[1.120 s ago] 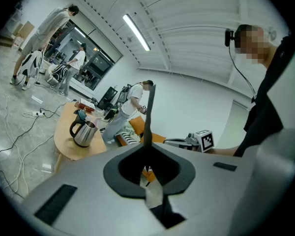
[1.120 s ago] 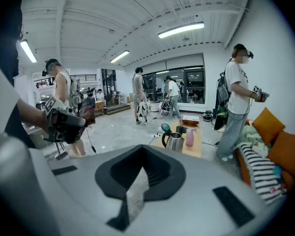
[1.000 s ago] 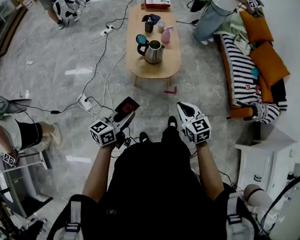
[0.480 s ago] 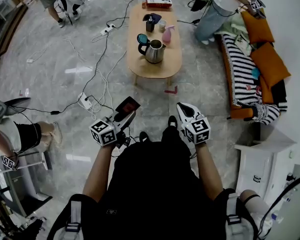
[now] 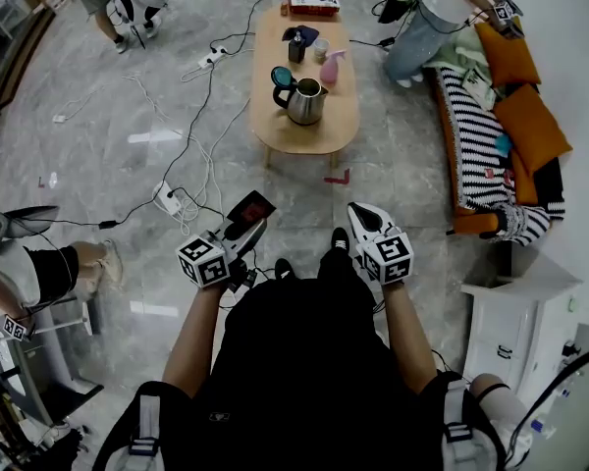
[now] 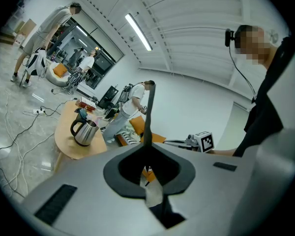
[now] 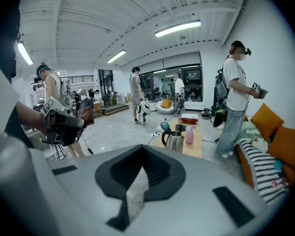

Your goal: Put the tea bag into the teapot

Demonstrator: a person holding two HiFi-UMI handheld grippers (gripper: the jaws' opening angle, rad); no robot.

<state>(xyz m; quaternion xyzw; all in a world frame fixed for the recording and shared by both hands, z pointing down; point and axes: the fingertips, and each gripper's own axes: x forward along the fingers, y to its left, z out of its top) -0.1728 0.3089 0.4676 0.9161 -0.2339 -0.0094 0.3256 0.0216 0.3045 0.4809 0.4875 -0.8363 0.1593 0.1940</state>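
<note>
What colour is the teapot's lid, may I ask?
The lid is teal, clearest in the head view.

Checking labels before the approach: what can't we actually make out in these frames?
- Teapot inside: too small in head view; its own wall hides it in both gripper views.
- Tea bag in left gripper: edge-on in left gripper view, too small in head view, so print unreadable.
- Dark item at the far end of the table: too small to name in any view.

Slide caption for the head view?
Person stands back from oval wooden table bearing a steel teapot, left gripper shut on a dark red tea bag packet, right gripper shut and empty.
</note>
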